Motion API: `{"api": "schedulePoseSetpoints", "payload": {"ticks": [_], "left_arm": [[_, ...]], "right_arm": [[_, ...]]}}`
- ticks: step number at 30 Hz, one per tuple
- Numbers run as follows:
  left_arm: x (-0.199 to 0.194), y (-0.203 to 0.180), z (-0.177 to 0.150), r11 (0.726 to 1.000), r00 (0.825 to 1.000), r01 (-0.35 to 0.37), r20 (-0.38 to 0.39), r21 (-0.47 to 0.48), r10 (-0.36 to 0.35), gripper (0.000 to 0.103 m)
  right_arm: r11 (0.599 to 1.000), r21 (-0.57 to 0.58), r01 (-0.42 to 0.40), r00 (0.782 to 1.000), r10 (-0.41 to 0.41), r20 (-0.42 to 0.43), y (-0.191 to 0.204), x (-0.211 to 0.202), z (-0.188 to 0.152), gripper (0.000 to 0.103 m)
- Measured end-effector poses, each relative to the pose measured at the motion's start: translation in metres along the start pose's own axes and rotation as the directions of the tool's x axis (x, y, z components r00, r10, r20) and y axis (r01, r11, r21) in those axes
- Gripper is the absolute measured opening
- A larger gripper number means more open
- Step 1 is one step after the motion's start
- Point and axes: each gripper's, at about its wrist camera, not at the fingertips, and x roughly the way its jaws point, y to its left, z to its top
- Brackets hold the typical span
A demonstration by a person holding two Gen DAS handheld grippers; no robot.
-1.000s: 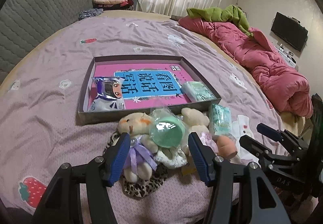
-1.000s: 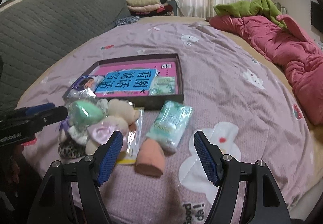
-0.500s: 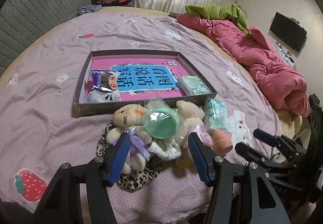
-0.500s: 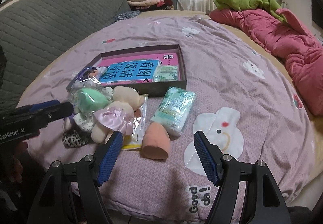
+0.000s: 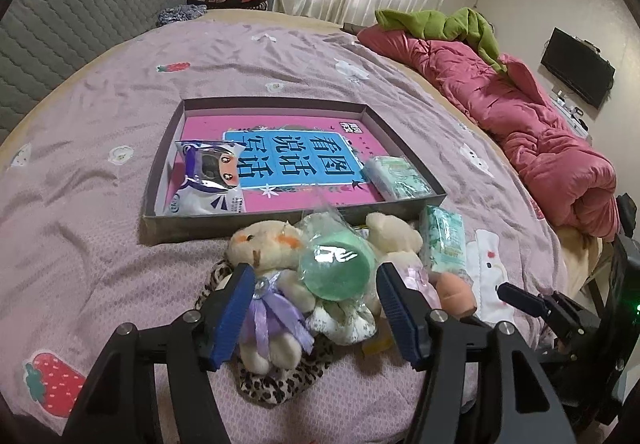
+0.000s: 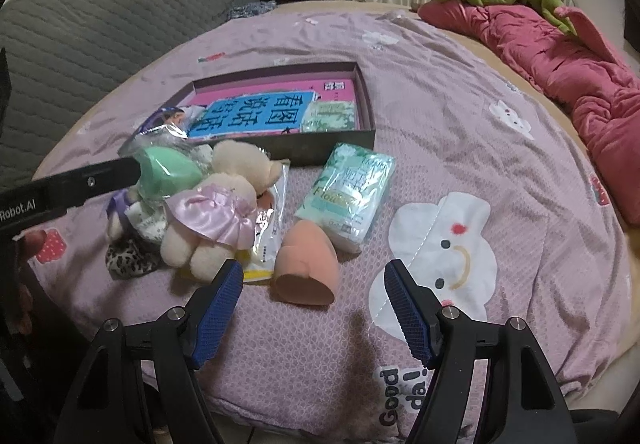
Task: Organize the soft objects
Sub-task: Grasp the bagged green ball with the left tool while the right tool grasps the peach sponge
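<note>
Left gripper (image 5: 316, 308) has moved closer to the toy pile, its jaws spread wide around the wrapped round green sponge (image 5: 335, 271) at the bed's near edge. Right gripper (image 6: 314, 310) is also spread, empty, behind the smooth peach egg-shaped sponge (image 6: 306, 266), whose flat end points toward it.

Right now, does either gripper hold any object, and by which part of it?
Nothing is held. The left gripper is open over the toy pile, its fingers either side of the green sponge without closing on it. The right gripper is open near the peach sponge.
</note>
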Motion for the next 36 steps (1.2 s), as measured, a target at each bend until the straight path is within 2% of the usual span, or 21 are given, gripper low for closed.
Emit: {"api": "schedulePoseSetpoints", "payload": {"ticks": [8, 16, 28, 34, 36], "left_arm": [[0.018, -0.002, 0.003, 1.0, 0.999, 0.024, -0.033, -0.01, -0.024, 0.063], [0.027, -0.005, 0.005, 0.998, 0.998, 0.054, -0.034, 0.006, -0.054, 0.063], [0.036, -0.004, 0.01, 0.997, 0.996, 0.08, -0.035, 0.01, -0.079, 0.063], [0.044, -0.014, 0.012, 0.996, 0.996, 0.079, -0.053, 0.05, -0.076, 0.063], [0.048, -0.013, 0.012, 0.994, 0.993, 0.098, -0.063, 0.04, -0.095, 0.056]], "right_arm": [[1.0, 0.027, -0.009, 0.999, 0.01, -0.034, -0.004, 0.014, 0.001, 0.074], [0.998, 0.063, -0.012, 0.998, 0.016, -0.066, -0.011, 0.028, 0.003, 0.074], [0.999, 0.037, -0.014, 0.996, 0.018, -0.088, -0.006, 0.045, 0.004, 0.074], [1.0, 0.027, -0.004, 0.996, 0.006, -0.092, -0.004, 0.049, 0.005, 0.069], [1.0, 0.021, -0.005, 0.996, 0.007, -0.091, -0.004, 0.05, 0.005, 0.064]]}}
